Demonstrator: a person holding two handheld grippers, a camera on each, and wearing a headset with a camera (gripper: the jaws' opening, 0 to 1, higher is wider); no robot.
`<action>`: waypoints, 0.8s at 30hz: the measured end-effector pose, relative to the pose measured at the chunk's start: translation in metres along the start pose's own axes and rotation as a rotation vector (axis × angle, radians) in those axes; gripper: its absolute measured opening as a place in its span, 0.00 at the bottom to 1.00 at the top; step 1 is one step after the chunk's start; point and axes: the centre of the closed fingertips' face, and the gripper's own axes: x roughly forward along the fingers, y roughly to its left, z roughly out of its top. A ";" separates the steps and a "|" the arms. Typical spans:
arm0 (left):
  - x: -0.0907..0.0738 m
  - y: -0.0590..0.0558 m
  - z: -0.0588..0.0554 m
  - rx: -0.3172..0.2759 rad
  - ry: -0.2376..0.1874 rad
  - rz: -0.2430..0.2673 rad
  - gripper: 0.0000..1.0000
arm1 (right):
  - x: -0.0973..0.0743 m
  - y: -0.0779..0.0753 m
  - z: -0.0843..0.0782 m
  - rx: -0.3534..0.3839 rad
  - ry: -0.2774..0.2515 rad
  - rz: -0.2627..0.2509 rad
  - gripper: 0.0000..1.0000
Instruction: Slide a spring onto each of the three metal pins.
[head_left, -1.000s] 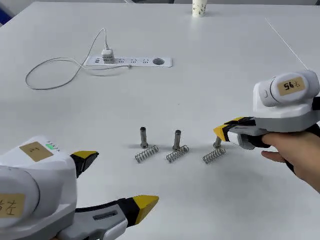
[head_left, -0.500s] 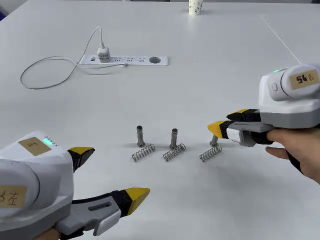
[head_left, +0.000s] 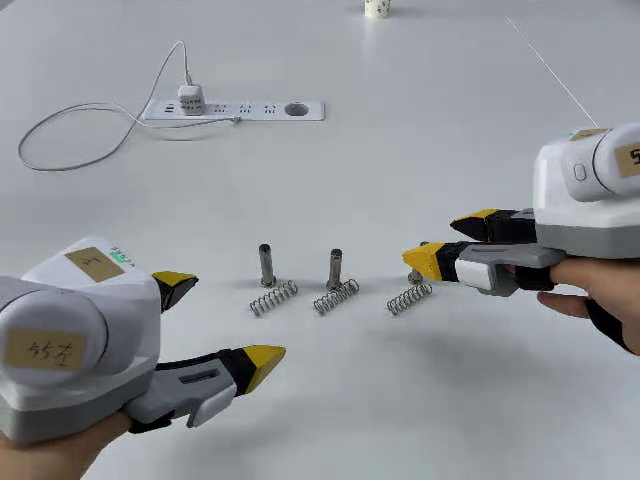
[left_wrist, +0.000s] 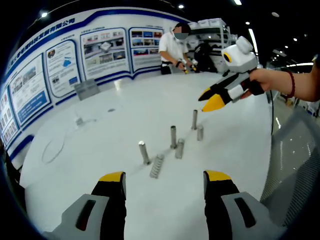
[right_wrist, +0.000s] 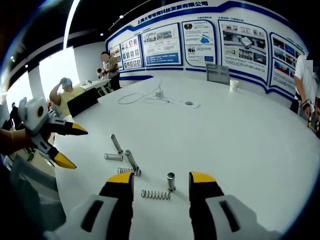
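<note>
Three short metal pins stand in a row on the white table: left pin (head_left: 266, 265), middle pin (head_left: 335, 270), and right pin (head_left: 414, 275), which is partly hidden behind a yellow fingertip. A loose spring lies on its side in front of each: (head_left: 273, 298), (head_left: 336, 297), (head_left: 409, 298). My right gripper (head_left: 445, 240) is open, its lower tip just over the right pin (right_wrist: 171, 181), with the spring (right_wrist: 155, 194) between its jaws' line. My left gripper (head_left: 220, 322) is open and holds nothing, near the front left, pointing at the pins (left_wrist: 173, 137).
A white power strip (head_left: 235, 110) with a plugged charger and a looping cable (head_left: 70, 150) lies at the back left. A paper cup (head_left: 377, 8) stands at the far edge. People stand beyond the table (left_wrist: 172, 47).
The head camera has shifted, so the whole scene sits further left. My left gripper has edged a little closer to the pins. My right gripper stays by the right pin.
</note>
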 end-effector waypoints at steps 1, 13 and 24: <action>0.002 0.000 0.000 0.005 -0.002 -0.003 0.63 | 0.000 0.000 -0.001 -0.001 -0.002 0.004 0.46; 0.027 0.007 -0.010 0.033 0.033 -0.040 0.49 | -0.007 0.007 -0.006 -0.004 -0.044 0.076 0.52; 0.043 0.018 -0.017 0.001 0.041 -0.061 0.43 | -0.017 0.011 -0.021 -0.021 -0.041 0.119 0.59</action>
